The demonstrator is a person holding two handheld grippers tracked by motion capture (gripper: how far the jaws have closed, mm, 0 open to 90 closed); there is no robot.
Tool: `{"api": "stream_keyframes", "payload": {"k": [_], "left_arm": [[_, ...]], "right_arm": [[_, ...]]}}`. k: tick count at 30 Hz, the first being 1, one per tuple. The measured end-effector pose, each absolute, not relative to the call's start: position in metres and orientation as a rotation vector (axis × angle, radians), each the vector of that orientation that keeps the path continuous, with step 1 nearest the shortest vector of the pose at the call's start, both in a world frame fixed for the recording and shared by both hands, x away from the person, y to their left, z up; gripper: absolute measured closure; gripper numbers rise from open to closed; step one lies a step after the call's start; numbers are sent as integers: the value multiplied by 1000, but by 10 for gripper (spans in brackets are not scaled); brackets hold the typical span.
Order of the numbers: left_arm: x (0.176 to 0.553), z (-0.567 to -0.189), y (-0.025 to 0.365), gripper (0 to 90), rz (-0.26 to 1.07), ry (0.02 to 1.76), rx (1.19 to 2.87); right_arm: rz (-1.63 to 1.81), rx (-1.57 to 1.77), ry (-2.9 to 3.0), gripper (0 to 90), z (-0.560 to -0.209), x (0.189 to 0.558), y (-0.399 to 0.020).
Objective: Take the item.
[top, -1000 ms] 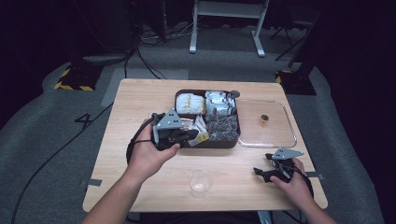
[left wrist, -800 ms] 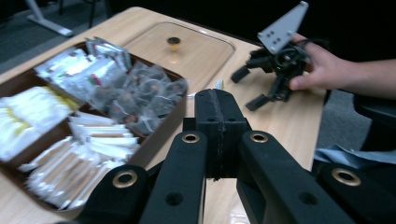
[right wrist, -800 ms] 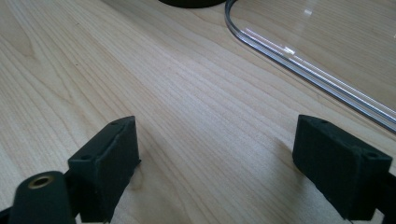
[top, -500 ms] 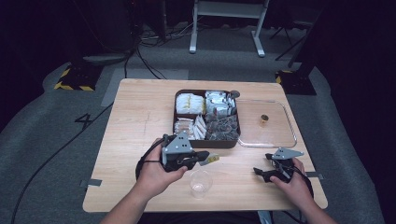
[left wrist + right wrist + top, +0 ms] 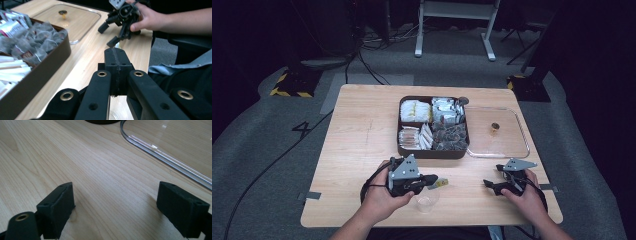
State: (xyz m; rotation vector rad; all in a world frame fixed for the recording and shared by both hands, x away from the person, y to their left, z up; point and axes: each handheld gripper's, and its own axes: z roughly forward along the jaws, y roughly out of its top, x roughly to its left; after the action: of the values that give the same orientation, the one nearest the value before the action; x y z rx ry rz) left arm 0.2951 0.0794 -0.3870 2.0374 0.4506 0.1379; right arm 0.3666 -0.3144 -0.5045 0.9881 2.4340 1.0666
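A: I see the table (image 5: pixel 362 130), with the brown compartment box (image 5: pixel 433 151) at centre and the clear lid (image 5: pixel 507 145) flat just right of it.
B: Left gripper (image 5: pixel 432 181)?
A: Near front edge, clenched on a small yellow-green packet (image 5: pixel 442 183); its tip is over the clear cup (image 5: pixel 426 202).
B: Right gripper (image 5: pixel 493 186)?
A: Front right corner, jaws wide apart, resting on bare wood.

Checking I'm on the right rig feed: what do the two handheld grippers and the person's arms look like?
Both grippers, left and right, are black with two blocky jaws, brass-coloured pivot rivets and a grey three-cornered plate on top. A black cable loops from the left one. The forearms are bare; no sleeves are visible.
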Motion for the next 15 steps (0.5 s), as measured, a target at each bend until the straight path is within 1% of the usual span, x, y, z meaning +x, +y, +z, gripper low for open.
{"api": "stream_keyframes", "payload": {"k": [15], "left_arm": [[290,-407,83,900,88,448,2045]], "right_arm": [[1067,988,2434,148,-505,367,-314]]}}
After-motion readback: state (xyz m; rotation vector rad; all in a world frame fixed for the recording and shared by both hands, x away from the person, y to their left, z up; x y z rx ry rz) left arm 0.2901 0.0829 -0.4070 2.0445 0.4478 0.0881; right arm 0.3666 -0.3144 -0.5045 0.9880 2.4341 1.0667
